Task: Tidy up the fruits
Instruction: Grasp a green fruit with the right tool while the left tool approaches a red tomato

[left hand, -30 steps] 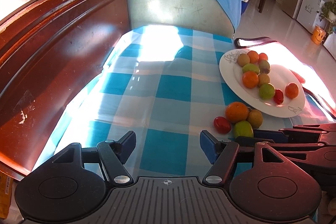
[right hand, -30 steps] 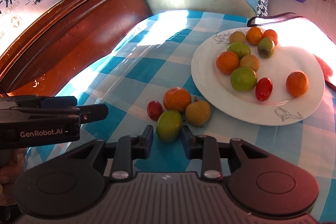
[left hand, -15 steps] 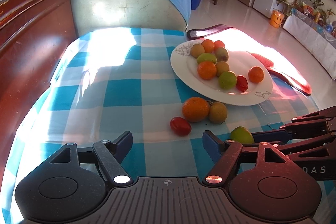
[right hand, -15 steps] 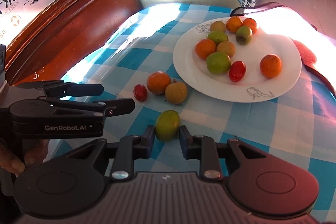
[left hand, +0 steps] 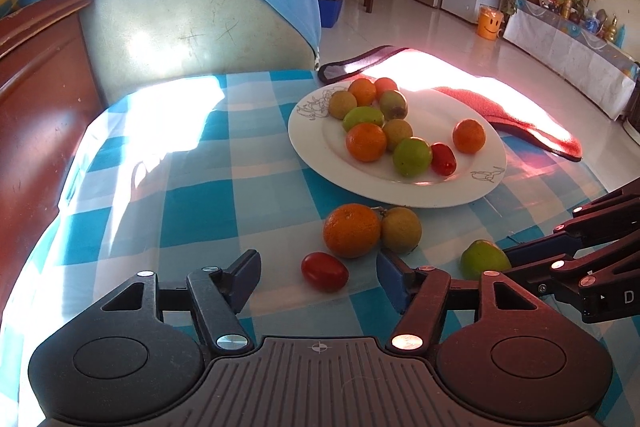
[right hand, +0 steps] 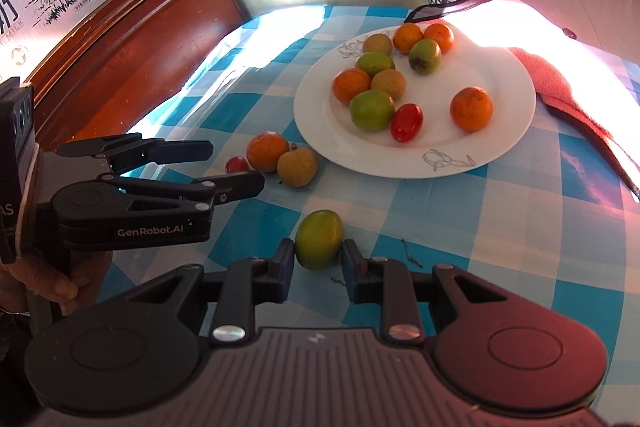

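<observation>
Here the right hand-held gripper (right hand: pixel 318 263) clamps the green fruit (right hand: pixel 319 239); the left hand-held gripper (left hand: pixel 318 277) gapes wide, empty, around the cherry tomato (left hand: pixel 324 271).

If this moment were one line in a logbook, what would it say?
right gripper: shut on green fruit | left gripper: open, near tomato | plate: nine fruits

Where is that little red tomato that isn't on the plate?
The loose red tomato lies on the checked cloth between the left hand-held gripper's open fingers, beside the orange.
</observation>
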Available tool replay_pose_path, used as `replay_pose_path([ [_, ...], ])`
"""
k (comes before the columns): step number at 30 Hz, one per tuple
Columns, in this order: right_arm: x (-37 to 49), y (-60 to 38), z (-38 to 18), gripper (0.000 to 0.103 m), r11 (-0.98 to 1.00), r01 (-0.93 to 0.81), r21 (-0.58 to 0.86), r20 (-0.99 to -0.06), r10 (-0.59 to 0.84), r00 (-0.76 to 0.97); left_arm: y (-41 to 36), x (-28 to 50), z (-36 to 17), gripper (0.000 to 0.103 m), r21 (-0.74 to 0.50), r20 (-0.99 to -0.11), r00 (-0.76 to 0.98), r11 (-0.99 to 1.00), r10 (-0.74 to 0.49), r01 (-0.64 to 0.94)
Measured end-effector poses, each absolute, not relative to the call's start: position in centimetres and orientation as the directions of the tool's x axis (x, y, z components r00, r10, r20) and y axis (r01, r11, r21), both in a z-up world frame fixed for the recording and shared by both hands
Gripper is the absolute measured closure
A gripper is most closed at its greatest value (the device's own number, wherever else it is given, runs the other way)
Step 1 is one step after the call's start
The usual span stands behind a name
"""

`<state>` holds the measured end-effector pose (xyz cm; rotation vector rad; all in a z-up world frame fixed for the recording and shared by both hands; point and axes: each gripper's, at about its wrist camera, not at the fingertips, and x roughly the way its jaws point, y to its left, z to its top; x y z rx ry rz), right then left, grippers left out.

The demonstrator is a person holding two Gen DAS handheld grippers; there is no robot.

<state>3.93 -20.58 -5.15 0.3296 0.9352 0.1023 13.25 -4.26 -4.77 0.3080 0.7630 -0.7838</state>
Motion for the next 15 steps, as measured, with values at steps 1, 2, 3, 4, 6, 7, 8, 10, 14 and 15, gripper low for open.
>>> replay_pose_path([
  [1,3.93,-20.65,-5.17,0.077,0.944,0.058,0.325,-0.772,0.229,0.593,-4.46,13.23,-4.94,0.051,-0.009,-0.721,0.462,0.674,-0.516,0.739],
  [2,3.98,-20.68,-5.19,0.077,0.943,0.059,0.327,-0.772,0.23,0.593,-4.62,13.22,-5.11,0.058,0.003,-0.725,0.46,0.666,-0.512,0.746],
  [3,3.98,-20.68,-5.2,0.077,0.943,0.06,0.327,-0.771,0.23,0.593,-4.69,13.16,-5.22,0.059,0.012,-0.725,0.461,0.659,-0.512,0.752],
  [4,4.0,-20.67,-5.21,0.077,0.943,0.06,0.327,-0.772,0.23,0.593,-4.7,13.14,-5.22,0.059,0.016,-0.722,0.464,0.657,-0.513,0.753],
  [6,4.01,-20.67,-5.21,0.077,0.943,0.06,0.328,-0.772,0.231,0.592,-4.69,13.17,-5.18,0.059,0.012,-0.722,0.464,0.661,-0.513,0.75],
  [7,4.01,-20.67,-5.2,0.077,0.943,0.06,0.328,-0.772,0.231,0.592,-4.69,13.16,-5.18,0.059,0.013,-0.722,0.464,0.66,-0.513,0.751],
  [8,4.02,-20.67,-5.2,0.077,0.943,0.059,0.327,-0.772,0.231,0.592,-4.69,13.09,-5.17,0.06,0.016,-0.722,0.464,0.658,-0.513,0.753],
  [10,4.01,-20.67,-5.19,0.077,0.943,0.06,0.328,-0.772,0.231,0.592,-4.71,13.05,-5.19,0.061,0.016,-0.723,0.462,0.655,-0.514,0.756],
  [14,4.08,-20.59,-5.18,0.077,0.942,0.063,0.329,-0.772,0.229,0.593,-4.74,13.08,-5.14,0.072,-0.006,-0.723,0.445,0.649,-0.528,0.761],
  [15,4.08,-20.58,-5.18,0.077,0.942,0.064,0.329,-0.772,0.229,0.593,-4.77,13.03,-5.14,0.075,-0.005,-0.723,0.444,0.647,-0.53,0.763],
])
